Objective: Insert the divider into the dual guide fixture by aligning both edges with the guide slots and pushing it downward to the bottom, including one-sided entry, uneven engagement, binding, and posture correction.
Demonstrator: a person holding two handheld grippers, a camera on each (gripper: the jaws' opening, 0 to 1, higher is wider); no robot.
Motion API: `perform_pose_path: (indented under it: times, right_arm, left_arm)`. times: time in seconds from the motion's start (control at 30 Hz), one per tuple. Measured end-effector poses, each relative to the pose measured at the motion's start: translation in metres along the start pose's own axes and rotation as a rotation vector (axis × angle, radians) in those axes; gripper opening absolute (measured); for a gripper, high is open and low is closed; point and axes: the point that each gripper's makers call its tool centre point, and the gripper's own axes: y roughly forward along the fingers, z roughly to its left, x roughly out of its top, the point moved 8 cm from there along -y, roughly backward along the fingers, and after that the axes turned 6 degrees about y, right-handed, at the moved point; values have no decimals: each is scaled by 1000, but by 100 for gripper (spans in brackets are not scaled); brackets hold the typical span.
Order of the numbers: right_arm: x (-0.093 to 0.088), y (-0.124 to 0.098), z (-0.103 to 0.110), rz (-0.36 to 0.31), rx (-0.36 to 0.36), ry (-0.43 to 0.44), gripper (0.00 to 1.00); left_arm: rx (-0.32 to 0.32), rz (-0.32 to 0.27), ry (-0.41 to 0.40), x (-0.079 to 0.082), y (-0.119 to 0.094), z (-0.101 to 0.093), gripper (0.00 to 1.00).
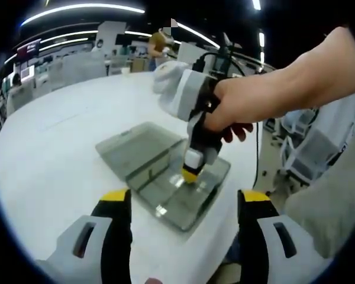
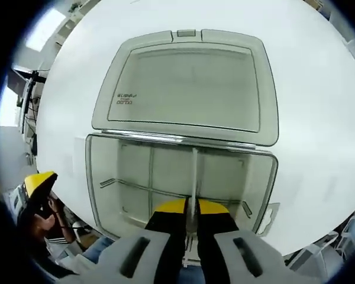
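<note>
A clear plastic compartment box [image 2: 183, 183] lies open on a round white table [image 2: 307, 89], its hinged lid [image 2: 186, 83] folded flat away from the tray. Raised lettering sits near one corner of the lid, seen upside down in the right gripper view and too small to read with certainty.

The right gripper [image 2: 192, 207] points straight down into the tray, its two yellow-tipped jaws drawn almost together on the upper edge of one thin clear divider [image 2: 194, 171]. The divider stands upright in the tray and runs from the jaws toward the hinge side. In the left gripper view the same right gripper [image 1: 190, 175], held in a person's bare hand [image 1: 242, 109], comes down into the box [image 1: 165, 171] from above, its yellow tip inside the tray.

One long clear partition [image 2: 151, 171] already stands parallel to the held divider, and one cross partition [image 2: 165, 192] runs across the tray between them, splitting it into several cells.

The left gripper [image 1: 183, 204] hovers near the box's near edge with its two jaws spread wide and nothing between them; one of its yellow tips [image 2: 38, 180] shows at the table's edge in the right gripper view.

Rows of ceiling strip lights [image 1: 83, 9] glow above, and one person [image 1: 160, 44] stands in the distance.
</note>
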Motion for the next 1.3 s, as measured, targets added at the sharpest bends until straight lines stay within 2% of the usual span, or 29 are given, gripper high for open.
perform_pose_path:
  times: [0.13,0.27,0.43,0.93,1.3]
  right_arm:
    - [-3,0,0,22,37,-15,3]
    - [-2,1,-1,8,55,-41,5]
    - [0,-3,-6,-6,67,-49,12]
    - [-6,-21,-8,-39,133,-64,1]
    - [-6,-20,-7,-49,106,-72,0]
  left_arm:
    - [1,0,-1,0,0,0,70]
    - [0,-4,-2,1,1,0,70]
    - [-2,-4,0,3,2,0,70]
    - [-8,-8,-4,5,7,-2,70]
    - [-2,-4,-6,6,7,-2,70]
